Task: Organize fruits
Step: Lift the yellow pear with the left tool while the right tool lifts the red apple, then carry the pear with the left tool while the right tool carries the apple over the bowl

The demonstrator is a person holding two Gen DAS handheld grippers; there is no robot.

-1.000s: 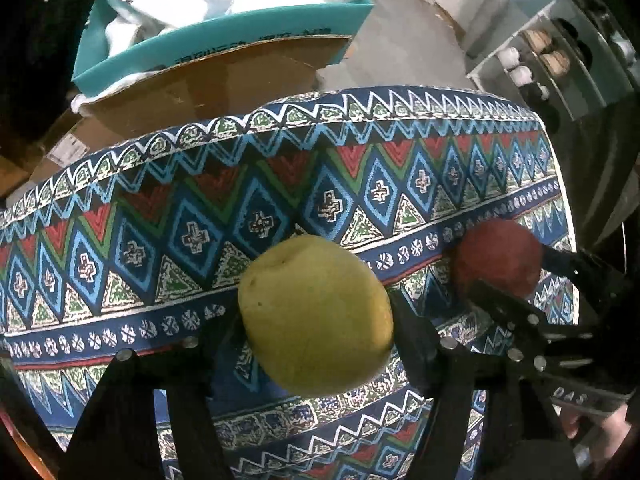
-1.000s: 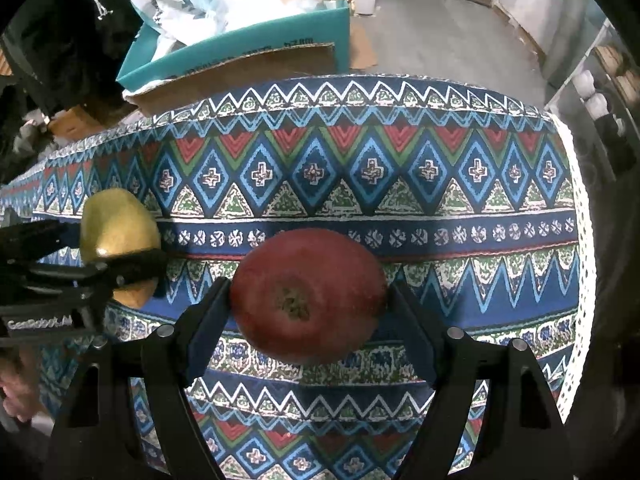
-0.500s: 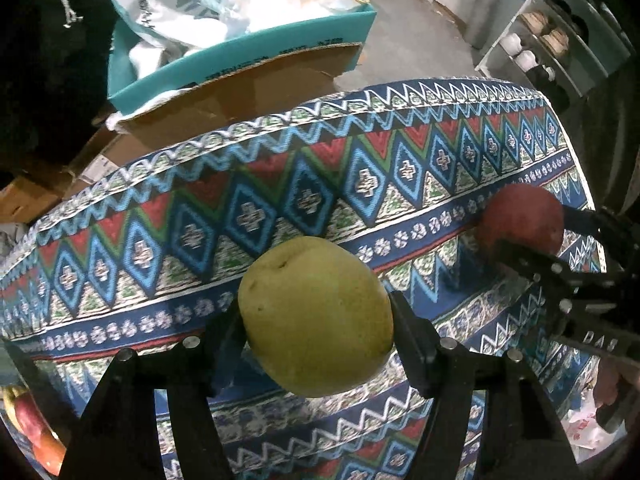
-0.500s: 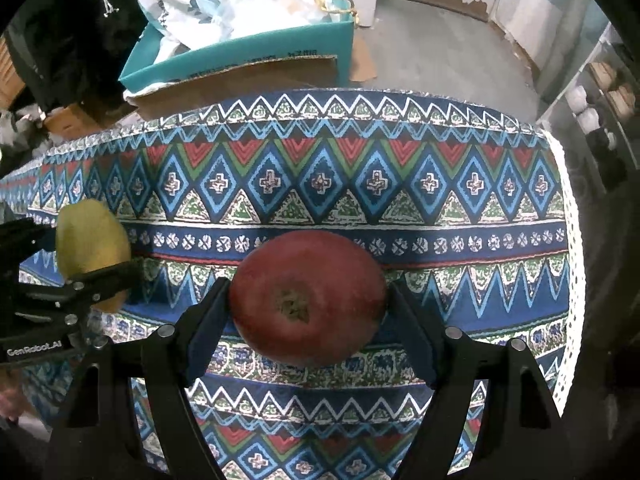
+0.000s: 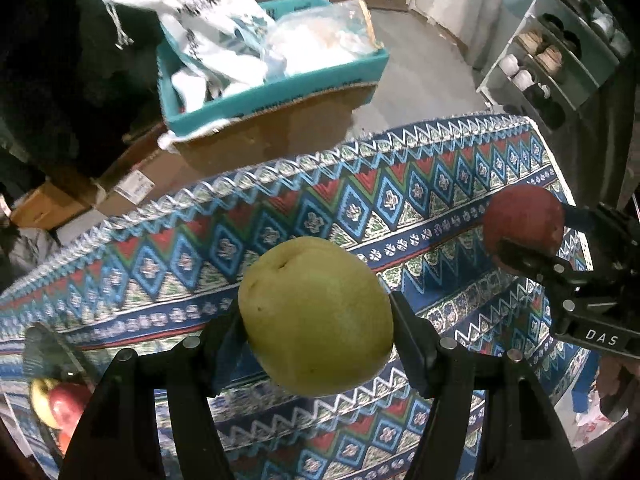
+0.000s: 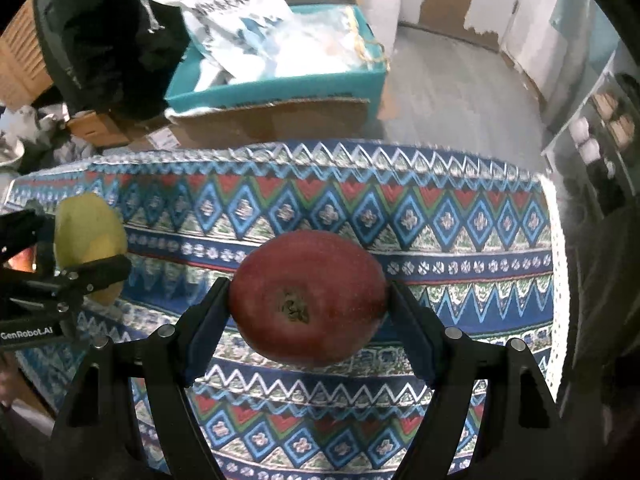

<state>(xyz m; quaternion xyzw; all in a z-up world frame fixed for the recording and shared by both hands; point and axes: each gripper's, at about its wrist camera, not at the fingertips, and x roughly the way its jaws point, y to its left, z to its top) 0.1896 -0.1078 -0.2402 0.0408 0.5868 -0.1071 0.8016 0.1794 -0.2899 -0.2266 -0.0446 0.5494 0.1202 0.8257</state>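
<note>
My left gripper [image 5: 318, 320] is shut on a yellow-green pear [image 5: 316, 320] and holds it above the patterned tablecloth [image 5: 360, 200]. My right gripper [image 6: 308, 300] is shut on a red apple [image 6: 308, 298], also above the cloth [image 6: 440, 216]. The apple shows at the right of the left wrist view [image 5: 522, 222]. The pear shows at the left of the right wrist view [image 6: 90, 240]. A clear container [image 5: 44, 352] at the lower left of the left wrist view holds a red apple [image 5: 66, 404] and a yellow fruit [image 5: 40, 400].
Beyond the table's far edge stand a teal box [image 5: 272, 92] with bags in it and cardboard boxes [image 5: 260, 140]. A shelf unit [image 5: 560, 60] with shoes stands at the far right. The table's right edge [image 6: 558, 260] drops off beside the apple.
Both grippers have lifted and tilted back with their fruit, so more of the room beyond the table shows. The fruit container has come into the left wrist view.
</note>
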